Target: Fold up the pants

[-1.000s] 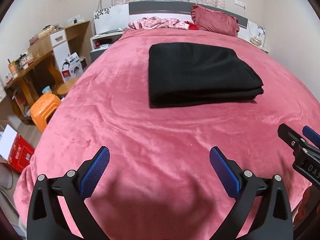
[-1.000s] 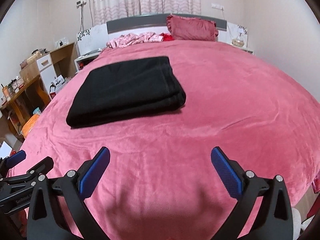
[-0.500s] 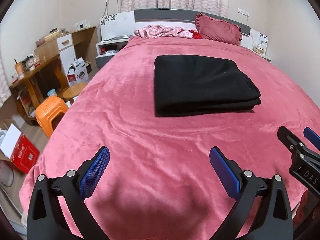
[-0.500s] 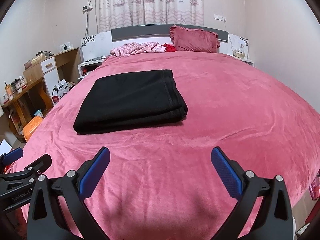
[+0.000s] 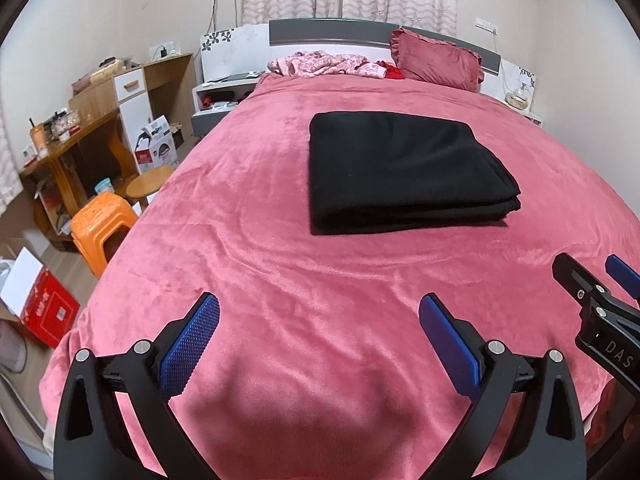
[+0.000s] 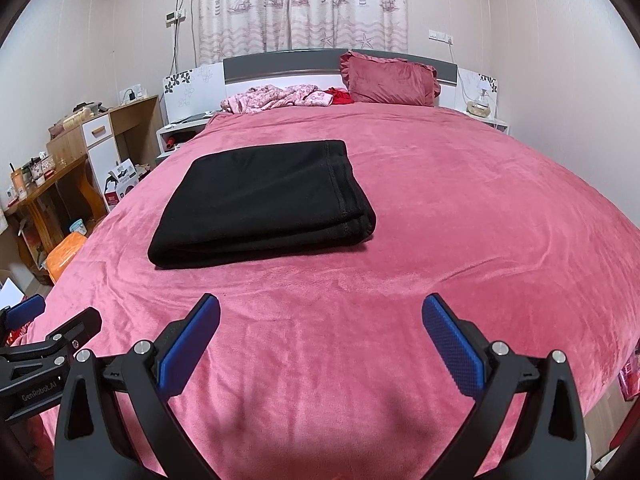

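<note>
The black pants (image 5: 404, 172) lie folded in a neat rectangle on the pink bed cover (image 5: 280, 272), also in the right wrist view (image 6: 264, 204). My left gripper (image 5: 318, 308) is open and empty, hovering over the bed's near end, well short of the pants. My right gripper (image 6: 320, 306) is open and empty, also over the near end. The right gripper shows at the right edge of the left wrist view (image 5: 600, 292); the left gripper shows at the left edge of the right wrist view (image 6: 44, 320).
A red pillow (image 5: 436, 60) and crumpled pink clothes (image 5: 324, 64) lie at the headboard. Left of the bed stand an orange stool (image 5: 102, 224), a round wooden stool (image 5: 150, 180), a wooden desk (image 5: 72, 140) and a red box (image 5: 48, 308).
Both grippers have pulled back and risen from the folded pants, so the pants look farther away and more of the room shows. Both stay open.
</note>
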### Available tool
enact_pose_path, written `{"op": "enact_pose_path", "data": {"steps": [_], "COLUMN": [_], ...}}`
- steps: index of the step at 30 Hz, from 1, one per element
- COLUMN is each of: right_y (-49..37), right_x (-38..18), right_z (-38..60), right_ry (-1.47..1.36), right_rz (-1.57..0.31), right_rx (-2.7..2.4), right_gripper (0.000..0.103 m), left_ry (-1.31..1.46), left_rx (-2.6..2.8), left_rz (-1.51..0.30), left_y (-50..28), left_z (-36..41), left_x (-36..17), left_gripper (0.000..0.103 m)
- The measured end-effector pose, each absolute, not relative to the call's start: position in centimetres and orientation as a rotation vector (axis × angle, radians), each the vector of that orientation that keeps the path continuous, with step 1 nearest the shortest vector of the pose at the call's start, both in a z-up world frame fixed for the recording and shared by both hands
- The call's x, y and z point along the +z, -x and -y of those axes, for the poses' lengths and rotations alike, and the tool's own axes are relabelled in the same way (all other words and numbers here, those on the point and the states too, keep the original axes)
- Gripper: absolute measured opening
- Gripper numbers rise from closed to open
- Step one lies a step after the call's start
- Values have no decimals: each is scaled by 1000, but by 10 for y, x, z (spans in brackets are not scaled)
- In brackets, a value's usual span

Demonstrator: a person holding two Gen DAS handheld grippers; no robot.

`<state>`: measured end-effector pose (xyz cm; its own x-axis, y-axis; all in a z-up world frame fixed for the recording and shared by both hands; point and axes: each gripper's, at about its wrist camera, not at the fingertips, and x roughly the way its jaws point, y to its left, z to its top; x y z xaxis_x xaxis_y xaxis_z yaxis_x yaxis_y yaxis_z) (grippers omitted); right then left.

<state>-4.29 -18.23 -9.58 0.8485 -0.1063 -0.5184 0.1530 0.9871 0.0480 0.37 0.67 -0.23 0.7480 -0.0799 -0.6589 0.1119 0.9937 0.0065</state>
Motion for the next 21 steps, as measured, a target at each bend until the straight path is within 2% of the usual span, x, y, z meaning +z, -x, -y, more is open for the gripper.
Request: {"op": "enact_pose_path", "data": {"steps": [21], "right_y": [41], "right_x": [-95], "right_z": [182], "right_ry": [-90], "right_rz": [-537], "right_rx": [-132], "right_gripper": [101], "left_ry": [-41], "left_rx": [-100], "left_rz": [-717], "left_y": [-4], "left_z": [-6], "left_x": [-3], "left_gripper": [99]}}
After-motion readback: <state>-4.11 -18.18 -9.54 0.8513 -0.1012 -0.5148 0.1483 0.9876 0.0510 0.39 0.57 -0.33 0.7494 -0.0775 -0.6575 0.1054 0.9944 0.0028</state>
